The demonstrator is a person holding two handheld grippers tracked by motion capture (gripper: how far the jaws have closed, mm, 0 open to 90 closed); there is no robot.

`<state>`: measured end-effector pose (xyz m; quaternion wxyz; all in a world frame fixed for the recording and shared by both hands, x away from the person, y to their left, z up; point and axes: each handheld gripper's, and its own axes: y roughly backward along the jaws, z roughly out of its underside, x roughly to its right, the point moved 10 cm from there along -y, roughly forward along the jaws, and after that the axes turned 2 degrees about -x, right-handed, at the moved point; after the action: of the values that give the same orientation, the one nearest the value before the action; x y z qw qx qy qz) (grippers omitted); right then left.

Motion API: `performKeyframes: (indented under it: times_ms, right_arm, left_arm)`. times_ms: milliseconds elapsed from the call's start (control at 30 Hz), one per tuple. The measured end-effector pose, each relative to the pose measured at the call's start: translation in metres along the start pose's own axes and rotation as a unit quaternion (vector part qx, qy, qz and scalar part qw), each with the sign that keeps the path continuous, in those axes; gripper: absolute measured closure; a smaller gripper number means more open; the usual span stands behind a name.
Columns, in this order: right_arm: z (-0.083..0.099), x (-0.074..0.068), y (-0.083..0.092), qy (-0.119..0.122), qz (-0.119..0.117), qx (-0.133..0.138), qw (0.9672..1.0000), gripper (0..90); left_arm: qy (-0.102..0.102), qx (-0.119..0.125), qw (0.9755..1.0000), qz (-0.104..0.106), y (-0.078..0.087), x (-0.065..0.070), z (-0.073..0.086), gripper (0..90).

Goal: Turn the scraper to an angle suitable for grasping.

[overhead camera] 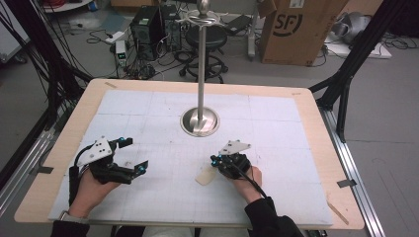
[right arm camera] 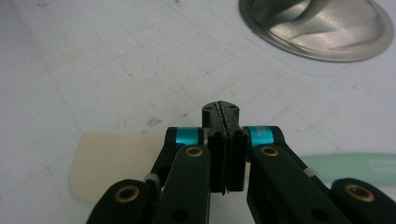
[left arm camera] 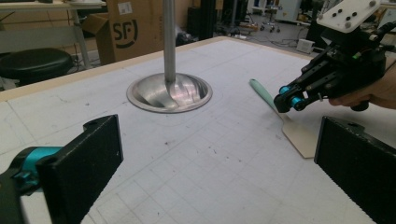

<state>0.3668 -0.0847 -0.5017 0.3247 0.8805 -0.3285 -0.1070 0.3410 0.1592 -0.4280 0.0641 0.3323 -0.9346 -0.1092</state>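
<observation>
While the right gripper (overhead camera: 216, 160) hovers low over the spatula (overhead camera: 205, 176), its fingers are pressed together with nothing between them; the right gripper view shows the two black pads meeting in a thin seam, above the tool and not around it. The spatula lies flat on the white gridded surface (overhead camera: 148, 118), just below and left of that gripper in the high view, its cream blade (right arm camera: 112, 161) toward the lower left of the right gripper view and its pale green handle (right arm camera: 355, 164) running off to the right edge. In the left gripper view the same tool sits at centre right, the handle (left arm camera: 261, 93) pointing up toward the far side and the blade (left arm camera: 301, 137) nearer the camera, with the right gripper's tips right over the joint between them.

The left gripper (overhead camera: 129, 155) rests at the lower left of the high view, well apart from the spatula — its fingers (left arm camera: 81, 168) stand wide open and empty. A metal stand (overhead camera: 200, 121) rises from its round dished base at the middle of the surface, beyond both hands.

By my reading, the step in hand is the approach to the spatula; no grasp has been made. The next move calls for the right fingers to part, settle either side of the narrow handle close to the blade, and close there — the tool lies flat, so the tips must come down nearly to the surface to get under its edges.
</observation>
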Motion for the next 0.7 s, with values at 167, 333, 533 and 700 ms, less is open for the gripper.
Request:
performKeyframes:
  times_ms: [167, 333, 533, 700]
  right_arm:
    - [-0.002, -0.01, -0.013, 0.005, -0.018, -0.015, 0.9997, 90.0]
    - [-0.005, -0.019, -0.023, 0.011, -0.029, -0.023, 0.9993, 90.0]
    - [-0.006, -0.023, -0.025, 0.021, -0.031, -0.034, 0.9987, 90.0]
    - [-0.002, -0.026, -0.02, 0.028, -0.039, -0.045, 0.9979, 90.0]
  left_arm:
    - [0.002, -0.001, 1.0, -0.004, 0.002, -0.001, 0.001, 1.7]
    - [0.002, -0.005, 1.0, -0.005, 0.002, -0.002, 0.003, 1.7]
    - [0.003, -0.004, 1.0, -0.005, 0.003, -0.002, 0.003, 1.6]
    - [0.005, 0.001, 1.0, -0.003, 0.003, -0.002, 0.002, 1.7]
